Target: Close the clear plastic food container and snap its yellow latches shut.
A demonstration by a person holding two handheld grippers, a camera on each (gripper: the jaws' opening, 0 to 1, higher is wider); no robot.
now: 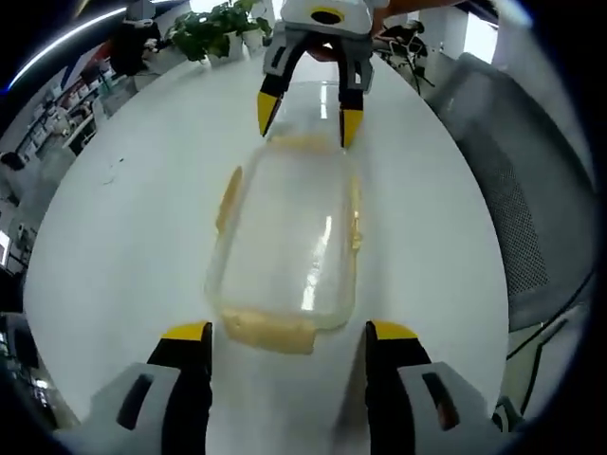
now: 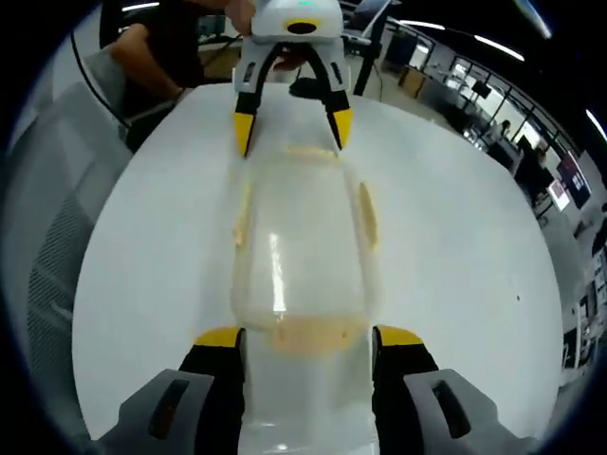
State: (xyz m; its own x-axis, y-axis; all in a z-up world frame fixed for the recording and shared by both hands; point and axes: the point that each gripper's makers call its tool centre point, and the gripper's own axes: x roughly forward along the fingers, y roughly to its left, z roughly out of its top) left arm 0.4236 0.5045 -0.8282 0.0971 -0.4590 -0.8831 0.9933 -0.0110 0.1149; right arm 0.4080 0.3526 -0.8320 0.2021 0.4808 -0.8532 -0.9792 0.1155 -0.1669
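A clear plastic food container [image 1: 285, 237] lies lengthwise on the white table [image 1: 133, 237], with its lid resting on top. Yellow latches show at its near end [image 1: 270, 334], at its far end [image 1: 303, 143] and along both long sides [image 1: 228, 199]. My left gripper [image 1: 287, 334] stands open, its jaws either side of the near end latch. My right gripper [image 1: 310, 116] is open at the opposite end. In the right gripper view the container [image 2: 303, 246] runs away from my open right gripper [image 2: 309, 338] toward the left gripper [image 2: 292, 126], with side latches [image 2: 367, 213] visible.
Potted plants [image 1: 218, 28] stand at the table's far edge in the left gripper view. A grey mesh chair [image 1: 512, 199] sits beside the table. A person in dark clothes [image 2: 161, 47] is behind the table, with another grey chair [image 2: 52, 227] nearby.
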